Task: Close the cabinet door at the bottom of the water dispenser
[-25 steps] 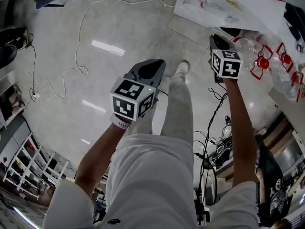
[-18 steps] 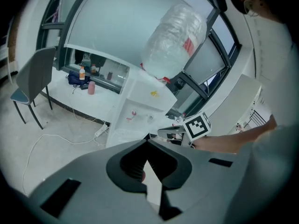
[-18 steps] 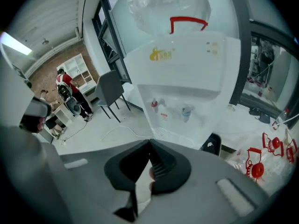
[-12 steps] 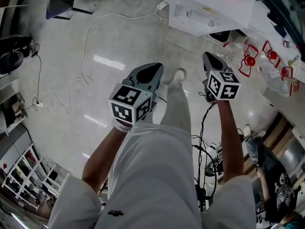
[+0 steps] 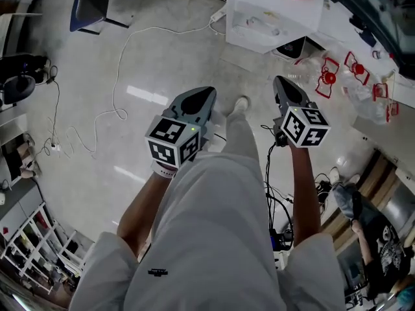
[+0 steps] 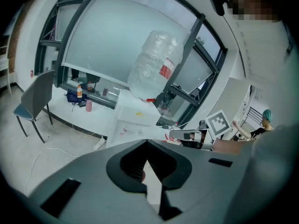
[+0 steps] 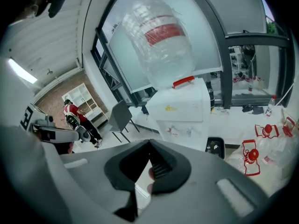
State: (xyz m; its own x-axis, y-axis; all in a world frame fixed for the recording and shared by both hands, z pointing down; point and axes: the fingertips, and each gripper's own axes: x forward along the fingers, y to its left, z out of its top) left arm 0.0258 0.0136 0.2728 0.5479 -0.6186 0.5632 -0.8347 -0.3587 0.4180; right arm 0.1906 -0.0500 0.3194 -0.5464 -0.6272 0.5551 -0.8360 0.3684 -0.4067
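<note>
Both hands have lifted since a second ago; the dispenser now lies at the head view's top, ahead of them. The left gripper and right gripper have jaws pressed together, holding nothing.

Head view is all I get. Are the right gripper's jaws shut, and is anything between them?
Observer: The right gripper is shut, tips together, with nothing between them.
Operator: And the left one?
Observer: The left gripper is shut and empty too.
Operator: The dispenser is cut off at the top of my picture. What is on it?
Observer: A big clear bottle with a red label stands neck down on it.
</note>
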